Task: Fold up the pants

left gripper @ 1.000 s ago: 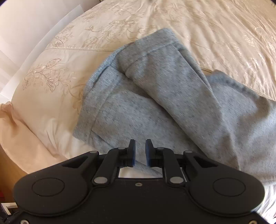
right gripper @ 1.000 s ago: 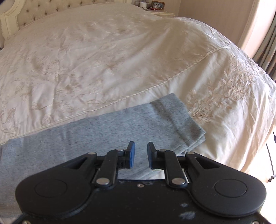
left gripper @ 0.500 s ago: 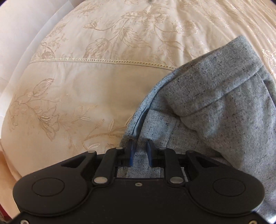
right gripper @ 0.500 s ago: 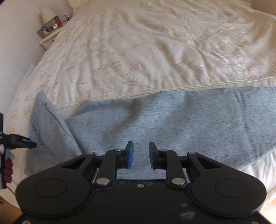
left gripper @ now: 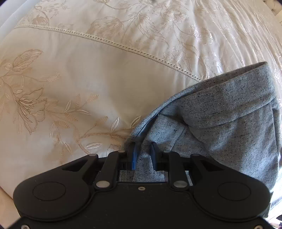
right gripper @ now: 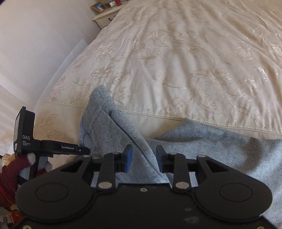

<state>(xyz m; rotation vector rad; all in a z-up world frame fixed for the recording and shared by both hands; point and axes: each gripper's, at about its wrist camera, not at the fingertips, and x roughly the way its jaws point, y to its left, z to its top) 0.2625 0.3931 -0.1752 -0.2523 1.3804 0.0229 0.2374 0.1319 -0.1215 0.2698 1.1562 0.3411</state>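
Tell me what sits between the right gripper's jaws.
A raised fold of the grey pants, seen in the right wrist view; the right gripper stands open around it.

left wrist view: taken from just behind the left gripper (left gripper: 143,155), looking forward and down, very near the bedspread (left gripper: 88,84), with the corner of the pants (left gripper: 220,126) at its fingers. right wrist view: taken from behind the right gripper (right gripper: 144,158), set higher and further back, facing up the bedspread (right gripper: 176,61) toward a nightstand (right gripper: 105,15). shared: the pants (right gripper: 112,130) fold, the lace seam, and the left gripper (right gripper: 84,150) at left.
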